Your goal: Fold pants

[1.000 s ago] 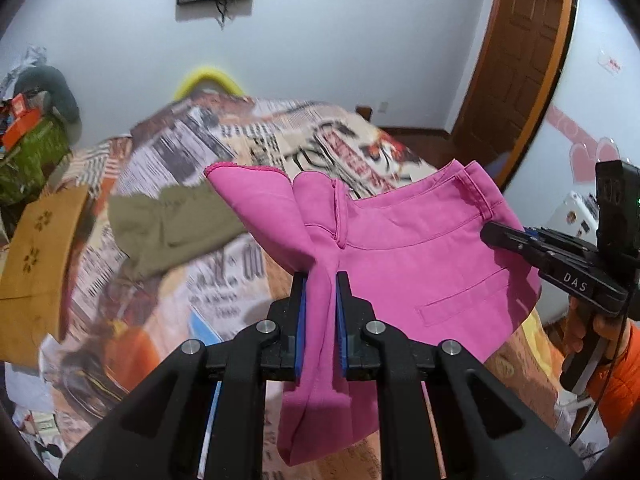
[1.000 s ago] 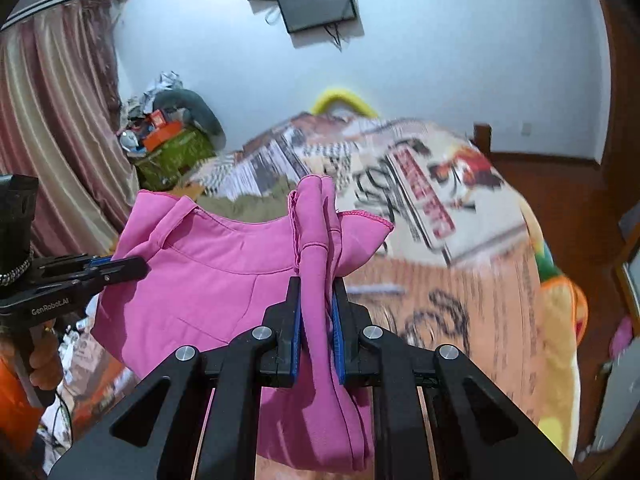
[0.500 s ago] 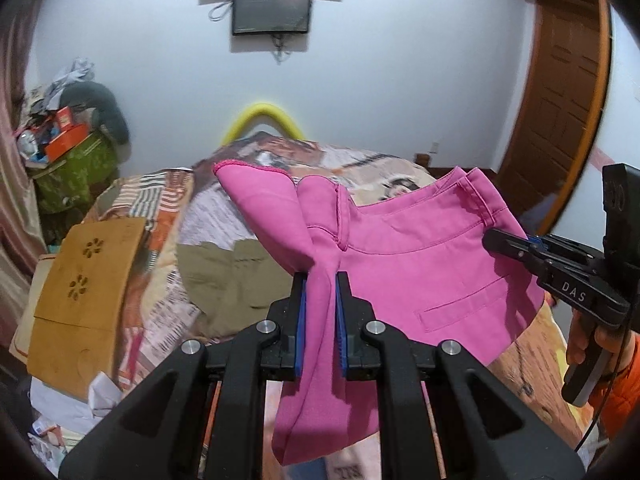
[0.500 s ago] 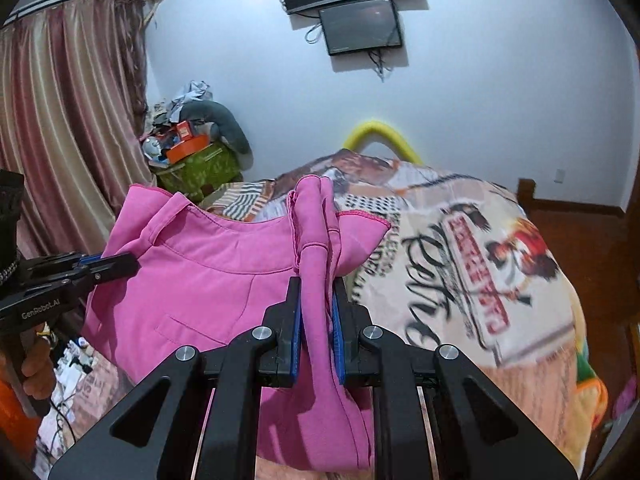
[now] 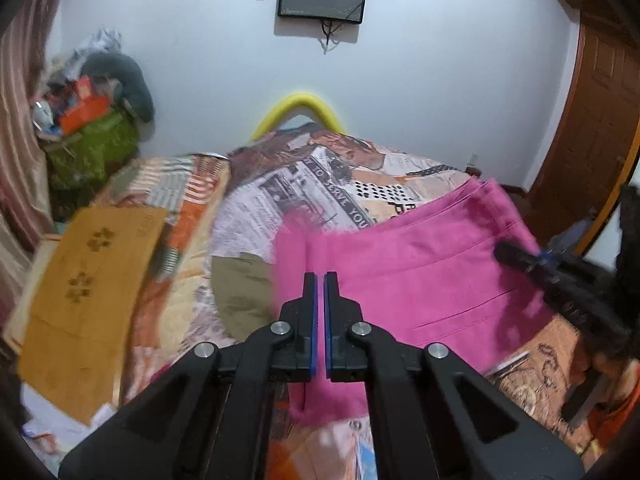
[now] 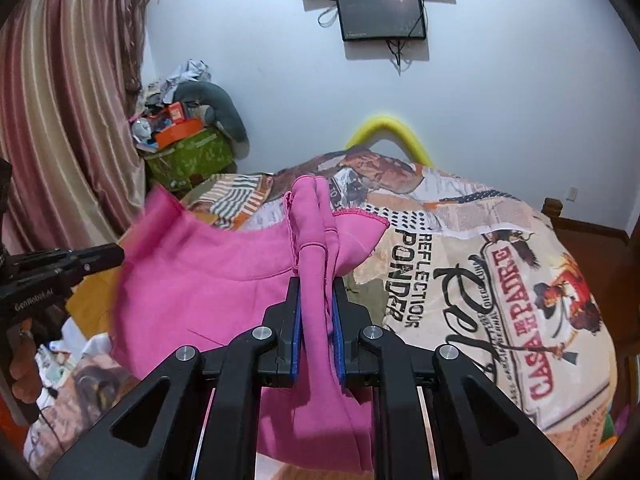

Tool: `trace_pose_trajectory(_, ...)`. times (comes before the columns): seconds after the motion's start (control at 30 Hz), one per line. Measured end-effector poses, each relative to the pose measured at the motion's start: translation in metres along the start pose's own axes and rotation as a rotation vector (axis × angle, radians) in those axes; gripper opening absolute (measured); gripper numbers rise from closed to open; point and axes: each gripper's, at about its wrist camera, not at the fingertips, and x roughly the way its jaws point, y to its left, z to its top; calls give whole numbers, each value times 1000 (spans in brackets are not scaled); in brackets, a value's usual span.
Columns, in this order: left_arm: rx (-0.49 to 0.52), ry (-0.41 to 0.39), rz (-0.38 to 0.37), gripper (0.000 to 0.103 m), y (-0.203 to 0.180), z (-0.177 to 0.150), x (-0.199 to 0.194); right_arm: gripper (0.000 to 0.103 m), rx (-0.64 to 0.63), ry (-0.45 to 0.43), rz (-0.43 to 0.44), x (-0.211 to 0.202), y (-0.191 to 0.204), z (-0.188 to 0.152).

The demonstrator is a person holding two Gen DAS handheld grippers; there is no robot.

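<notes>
Two grippers share the pink pants (image 6: 208,276) above the bed (image 6: 480,280): our right gripper (image 6: 316,308) has its jaws clenched on a bunched fold of the fabric, while our left gripper (image 5: 319,300) has just closed its jaws on nothing, the cloth hanging free behind them. Olive shorts (image 5: 240,292) lie on the bedspread below.

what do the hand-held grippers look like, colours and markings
Both are matte black plastic with triangular cut-outs and round silver screw heads. The left hand-held gripper and right hand-held gripper each have two narrow fingers lined with blue pads. The left one's side carries white lettering, seen from the right wrist view. An orange sleeve shows at the edge.
</notes>
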Motion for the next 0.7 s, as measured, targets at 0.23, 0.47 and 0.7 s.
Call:
trace_pose_trajectory(0.23,-27,115,16,2,28,-19,76,11,15,89,-76,73,-3,-27)
trace_pose_trajectory(0.47,-36,228,-28,33,20,-45,116,11,56,77,-73,69,-32,-29)
trace_pose_trajectory(0.7,-180,279,-122,66,24,-59,139,11,32,89,-77,68,-38,-38)
